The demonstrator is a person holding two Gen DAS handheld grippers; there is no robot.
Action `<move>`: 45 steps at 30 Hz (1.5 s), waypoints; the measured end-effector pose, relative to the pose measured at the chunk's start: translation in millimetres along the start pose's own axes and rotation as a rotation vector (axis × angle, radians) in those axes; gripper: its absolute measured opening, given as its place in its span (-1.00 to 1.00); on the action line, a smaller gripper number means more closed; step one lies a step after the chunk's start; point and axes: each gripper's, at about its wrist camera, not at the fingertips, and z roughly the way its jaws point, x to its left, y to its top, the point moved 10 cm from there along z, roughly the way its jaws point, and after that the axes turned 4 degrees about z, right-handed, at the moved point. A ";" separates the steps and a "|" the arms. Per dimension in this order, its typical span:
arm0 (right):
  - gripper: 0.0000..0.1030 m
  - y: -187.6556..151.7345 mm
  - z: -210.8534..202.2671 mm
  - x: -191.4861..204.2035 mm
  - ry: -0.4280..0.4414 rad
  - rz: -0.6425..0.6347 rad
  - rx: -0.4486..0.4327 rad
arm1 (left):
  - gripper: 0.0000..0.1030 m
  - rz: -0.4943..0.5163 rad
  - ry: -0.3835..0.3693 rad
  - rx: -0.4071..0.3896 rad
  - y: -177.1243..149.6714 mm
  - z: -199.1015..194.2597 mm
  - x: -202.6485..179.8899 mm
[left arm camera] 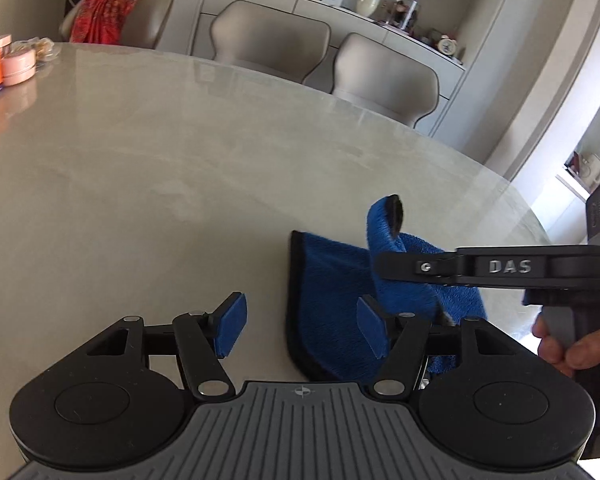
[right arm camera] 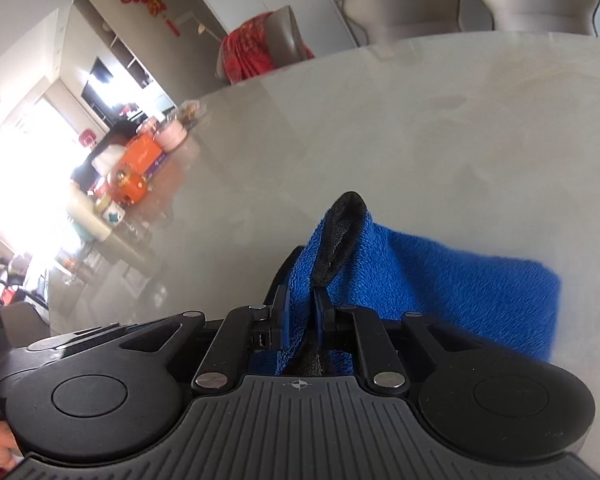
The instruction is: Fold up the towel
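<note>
The blue towel (left arm camera: 332,304) lies on the pale counter (left arm camera: 180,160) with at least one fold already in it, judging by the doubled black-trimmed edge along its left side; one corner is lifted clear of the rest and stands up in a loop, so a further fold looks to be under way and the cloth is not yet flat and squared. The right claw (right arm camera: 302,312) is pinched narrow on that raised corner of the towel (right arm camera: 460,292), its pads pressed against the fabric on both sides; in the left view it reaches in level from the right, and a hand (left arm camera: 564,344) grips its handle. The left claw (left arm camera: 300,326) stands wide and holds nothing, low over the counter, its right pad in front of the towel's left part; whether it touches the cloth I cannot tell
</note>
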 end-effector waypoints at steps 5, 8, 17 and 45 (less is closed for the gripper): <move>-0.49 -9.8 9.6 8.5 0.017 -0.013 0.038 | 0.26 -0.008 -0.003 0.001 -1.0 -4.8 10.5; -0.32 -1.7 -10.7 8.4 0.071 0.026 -0.040 | 0.27 -0.001 -0.017 -0.005 3.5 -5.9 10.3; -0.20 5.9 -68.7 -29.8 -0.056 -0.033 -0.134 | 0.29 0.031 -0.063 0.015 19.4 10.8 2.4; -0.24 -9.5 -46.1 -107.1 -0.320 0.002 -0.132 | 0.14 0.196 0.036 0.114 52.2 94.6 -15.3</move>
